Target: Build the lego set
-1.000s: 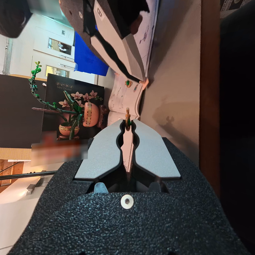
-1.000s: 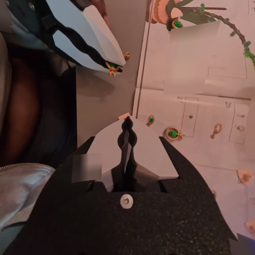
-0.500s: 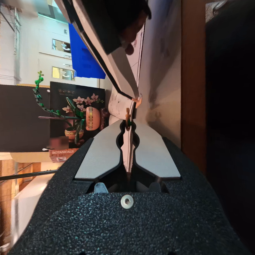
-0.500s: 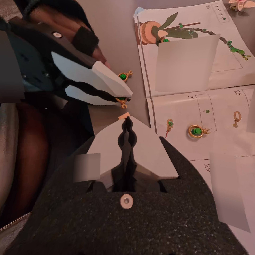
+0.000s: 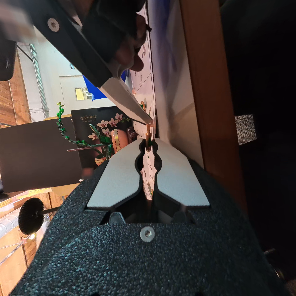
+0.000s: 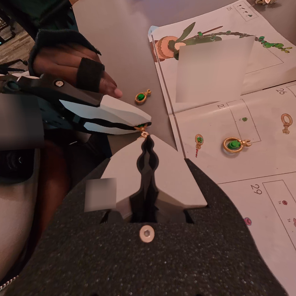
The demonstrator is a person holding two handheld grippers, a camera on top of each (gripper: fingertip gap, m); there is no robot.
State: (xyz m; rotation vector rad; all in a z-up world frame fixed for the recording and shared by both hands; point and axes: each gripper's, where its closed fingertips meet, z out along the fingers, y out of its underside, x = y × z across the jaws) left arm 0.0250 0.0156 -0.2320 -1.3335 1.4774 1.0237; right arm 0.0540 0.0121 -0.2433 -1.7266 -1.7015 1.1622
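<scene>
A: Start wide. Your grey worktop (image 6: 121, 38) carries the open instruction booklet (image 6: 216, 160), and the set's box (image 5: 102, 137) stands behind with a partly built green stem (image 5: 62, 128) beside it.

B: And your claws?

A: Your left claw (image 6: 148, 124) is pinched down on a gold ring piece with a green stud (image 5: 148, 143); the clip end sticks out past the tips. Your right claw (image 6: 146, 137) is closed nearly tight on a small pale piece (image 5: 153, 124), of which only an edge shows, so I can't say what it is. The two tips meet just off the booklet's left edge, above the worktop.

B: Spare parts?

A: One more gold ring with a green stud (image 6: 141, 96) lies on the worktop near your left fingers (image 6: 112, 89), another (image 6: 233, 144) on the booklet page.

B: What could bite you here?

A: Judging by the angle, the clip meets the pale piece off-line. Push now and the ring may pivot in the left claw, since only a sliver is gripped, or it may pop free and skitter off the near edge. The pale piece could also slip deeper between the right tips. Square them up before you press.
</scene>
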